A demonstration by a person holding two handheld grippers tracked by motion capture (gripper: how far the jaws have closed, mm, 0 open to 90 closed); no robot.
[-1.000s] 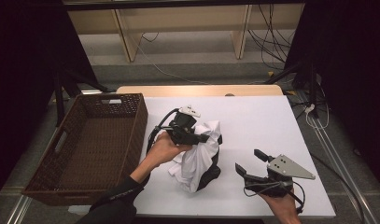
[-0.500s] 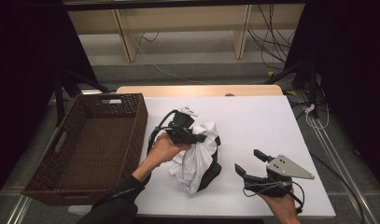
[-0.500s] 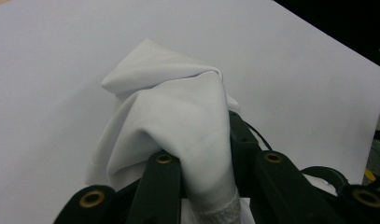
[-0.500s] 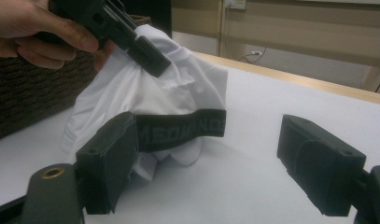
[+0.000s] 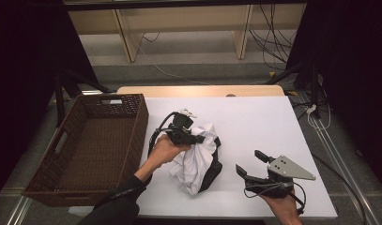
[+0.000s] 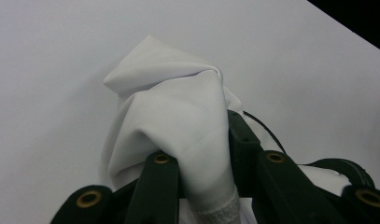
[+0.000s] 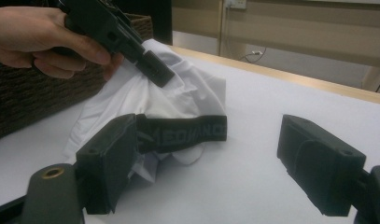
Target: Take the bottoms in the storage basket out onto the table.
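In the high view, a white tabletop carries a brown wicker basket along its left edge and, just right of the basket, a bunched white garment with a black waistband curving round its lower right side. The person's left hand comes in from the bottom on a dark sleeve and holds the left tool over the top of the garment, its jaws closed into the white cloth; a black cable loops from its rear toward the basket. The right tool sits near the tabletop's front right, held by the right hand, apart from the garment, with a grey three-cornered plate on top and its two jaws spread with nothing between them. In the left gripper view, the two black jaws rise from the bottom and pinch a raised fold of the white garment, which stands up in a peak above the tabletop; a stitched white hem sits between the jaws at the bottom edge, and part of the black waistband shows at the lower right. In the right gripper view, the jaws stand wide apart and empty above the tabletop; beyond them lies the garment with the lettered waistband across its front, the left hand with the left tool pressing into the cloth from above, and the basket behind at left.
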